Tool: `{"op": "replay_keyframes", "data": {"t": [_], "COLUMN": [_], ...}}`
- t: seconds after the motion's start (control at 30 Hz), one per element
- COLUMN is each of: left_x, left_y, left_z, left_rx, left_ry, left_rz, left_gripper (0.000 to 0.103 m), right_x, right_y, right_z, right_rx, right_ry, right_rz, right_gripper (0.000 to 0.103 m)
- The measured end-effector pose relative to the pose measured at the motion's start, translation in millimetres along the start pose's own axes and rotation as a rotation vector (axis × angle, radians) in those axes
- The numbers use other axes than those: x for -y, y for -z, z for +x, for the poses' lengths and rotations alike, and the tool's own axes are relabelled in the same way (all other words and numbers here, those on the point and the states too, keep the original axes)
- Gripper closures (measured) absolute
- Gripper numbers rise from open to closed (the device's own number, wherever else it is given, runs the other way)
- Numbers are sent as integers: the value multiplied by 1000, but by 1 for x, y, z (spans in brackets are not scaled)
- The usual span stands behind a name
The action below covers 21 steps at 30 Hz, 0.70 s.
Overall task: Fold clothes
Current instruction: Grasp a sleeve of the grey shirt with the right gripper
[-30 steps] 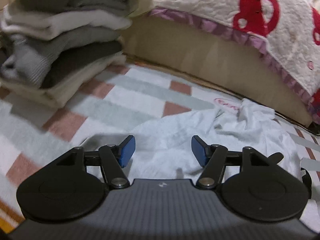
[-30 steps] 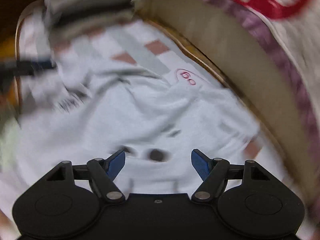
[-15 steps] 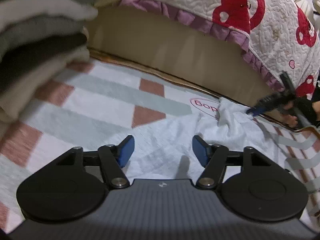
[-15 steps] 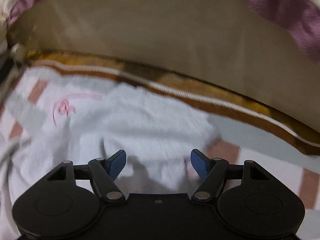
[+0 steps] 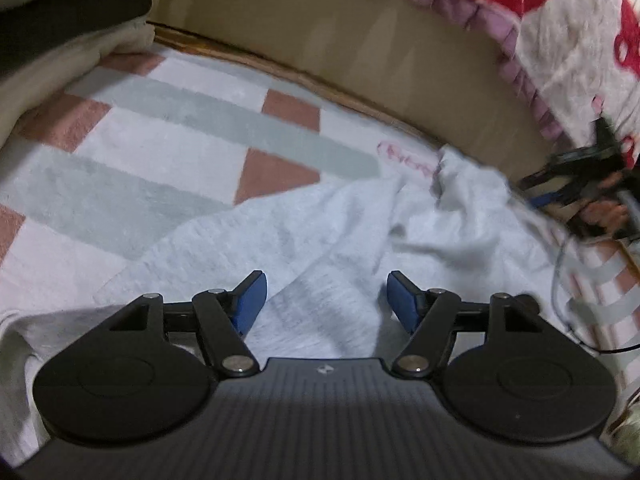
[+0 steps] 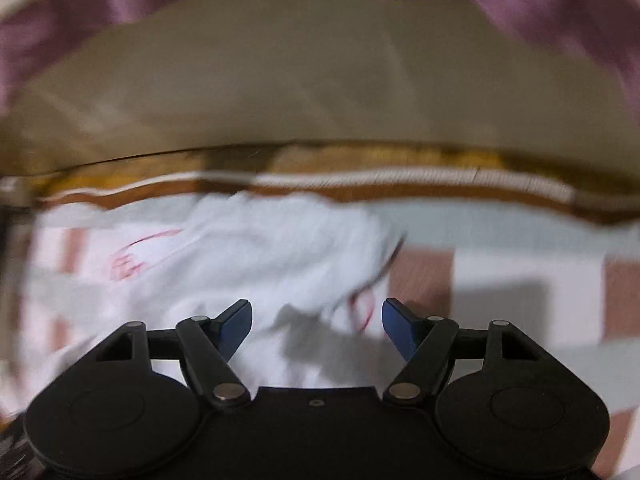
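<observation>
a: where the left wrist view is taken first, what is shown?

b: the left gripper (image 5: pixel 324 300) is seen low in the frame with its blue-padded jaws spread wide and nothing held between them. a crumpled white garment (image 5: pixel 360 236) is spread from 6 o'clock out toward 2 o'clock, lying on a checked blanket (image 5: pixel 168 152) of white, pale green and pink.

a: what else is found there?

b: a stack of folded clothes (image 5: pixel 68 32) is set at 10 o'clock. a tan mattress side (image 5: pixel 360 40) runs across 12 o'clock, with a red-and-white quilt (image 5: pixel 568 28) draped over it at 1 o'clock. at 3 o'clock the right gripper (image 5: pixel 560 196) is seen at the garment's far edge, blurred.

a: and the right wrist view?

b: the right gripper (image 6: pixel 316 328) is shown with its jaws wide apart and empty. the white garment (image 6: pixel 280 248) is bunched just ahead of the fingers, from 9 o'clock to the centre, a faint red print on it. bare blanket (image 6: pixel 520 280) is seen at 3 o'clock. the view is blurred.
</observation>
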<state>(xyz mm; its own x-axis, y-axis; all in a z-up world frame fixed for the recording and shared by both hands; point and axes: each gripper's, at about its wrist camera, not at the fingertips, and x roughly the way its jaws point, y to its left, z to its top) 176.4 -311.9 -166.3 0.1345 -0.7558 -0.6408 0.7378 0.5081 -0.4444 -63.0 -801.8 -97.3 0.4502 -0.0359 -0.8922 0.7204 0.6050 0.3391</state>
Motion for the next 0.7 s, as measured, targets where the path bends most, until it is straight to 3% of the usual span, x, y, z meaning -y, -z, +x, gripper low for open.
{"op": "replay_keyframes", "data": {"t": [0.23,0.37,0.47,0.57,0.7], "left_x": [3,31,54,68,86], "left_y": [-14,-35,-46,-54,-66], "left_z": [22,45,58,60,41], "left_rx": [-3,-86,-194,-248,-252], "left_ry": [4,-176,-330,-425,-530], "left_rz": [-80,-10,72,108,109], "left_gripper": [37,41,49,47,45], "right_x": [19,25,36,51,56], "right_y": [23,19,11,6,1], "right_z": [2,15,23,33,40], "right_rx": [137,159,161,156,189], "right_ry": [-120,-143,-154,-185,-279], "right_rz": [42,-54,-104,-133,-151], "right_gripper": [26,26,26,21,16]}}
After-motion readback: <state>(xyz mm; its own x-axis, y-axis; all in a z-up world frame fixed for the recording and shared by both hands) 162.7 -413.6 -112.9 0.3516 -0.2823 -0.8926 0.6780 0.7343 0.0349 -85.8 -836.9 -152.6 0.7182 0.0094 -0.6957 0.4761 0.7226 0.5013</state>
